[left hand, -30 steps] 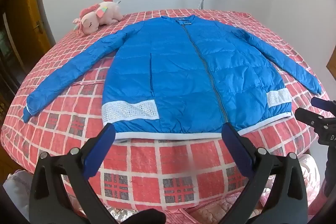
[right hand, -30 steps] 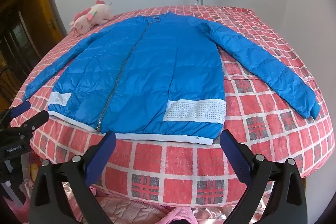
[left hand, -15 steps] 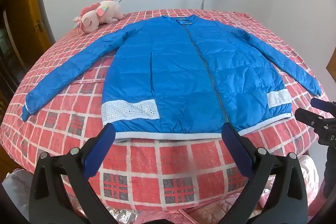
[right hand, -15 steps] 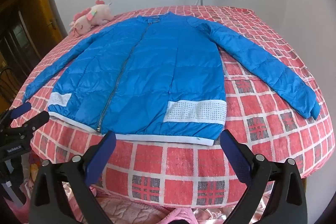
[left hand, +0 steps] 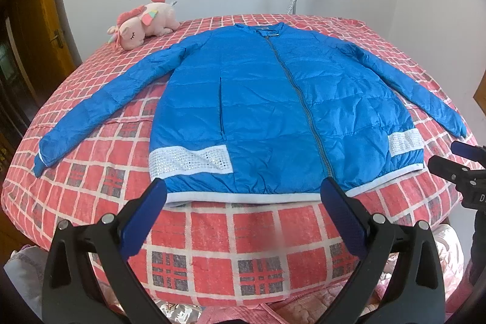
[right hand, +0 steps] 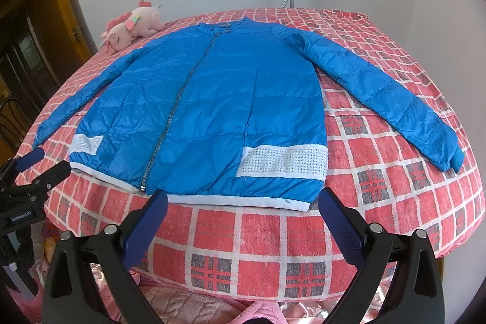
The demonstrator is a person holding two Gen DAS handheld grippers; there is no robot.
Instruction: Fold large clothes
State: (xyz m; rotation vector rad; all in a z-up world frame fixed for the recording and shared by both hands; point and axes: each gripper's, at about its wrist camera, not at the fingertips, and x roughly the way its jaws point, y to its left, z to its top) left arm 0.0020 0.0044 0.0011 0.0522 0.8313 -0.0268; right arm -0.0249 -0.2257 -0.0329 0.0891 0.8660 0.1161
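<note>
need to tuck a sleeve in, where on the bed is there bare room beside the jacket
Bare checked bedspread shows between the jacket hem and the near bed edge, and in the wedges between each sleeve and the body: left sleeve, right sleeve. The far left corner is crowded by the plush toy. Both tongs, left and right, hang open, short of the hem.

Blue puffer jacket (left hand: 273, 111) flat on back, zipped to collar, both sleeves spread outward, white hem nearest camera, white studded panels low on each side, unfolded
</note>
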